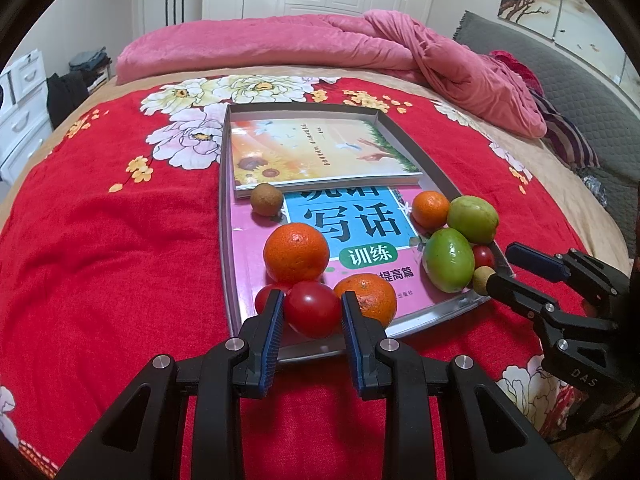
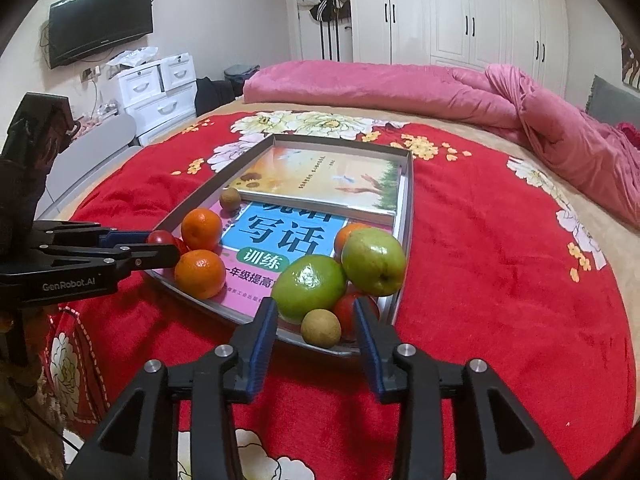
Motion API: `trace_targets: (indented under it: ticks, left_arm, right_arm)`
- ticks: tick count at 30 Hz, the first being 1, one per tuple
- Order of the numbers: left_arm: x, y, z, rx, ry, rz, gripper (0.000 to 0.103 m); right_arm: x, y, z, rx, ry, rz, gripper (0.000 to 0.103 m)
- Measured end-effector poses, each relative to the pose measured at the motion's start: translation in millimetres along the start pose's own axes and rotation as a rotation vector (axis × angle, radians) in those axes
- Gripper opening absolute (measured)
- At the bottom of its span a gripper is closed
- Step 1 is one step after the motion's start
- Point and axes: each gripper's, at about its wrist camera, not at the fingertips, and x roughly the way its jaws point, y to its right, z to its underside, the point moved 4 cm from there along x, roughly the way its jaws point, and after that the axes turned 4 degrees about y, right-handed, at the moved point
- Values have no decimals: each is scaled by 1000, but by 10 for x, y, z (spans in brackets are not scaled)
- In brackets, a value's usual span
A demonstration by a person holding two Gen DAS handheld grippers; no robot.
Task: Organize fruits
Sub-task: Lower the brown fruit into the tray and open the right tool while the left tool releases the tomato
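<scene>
Found the small brown fruit at the tray's near right corner, straight ahead between the parted, untouching fingers of the right gripper, with the left gripper clamped on a red tomato toward the near left corner.

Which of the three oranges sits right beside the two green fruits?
The smallest orange, at the tray's right edge, touching the farther green fruit. The other two oranges lie near the left hand-held gripper.
</scene>
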Motion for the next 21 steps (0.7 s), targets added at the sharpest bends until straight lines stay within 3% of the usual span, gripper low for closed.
trace_targets:
  ticks: [21]
  left_arm:
    - [-7,-13,1,-13,7,-4,37]
  right_arm:
    - [-78,70,-53,16,37,36,61]
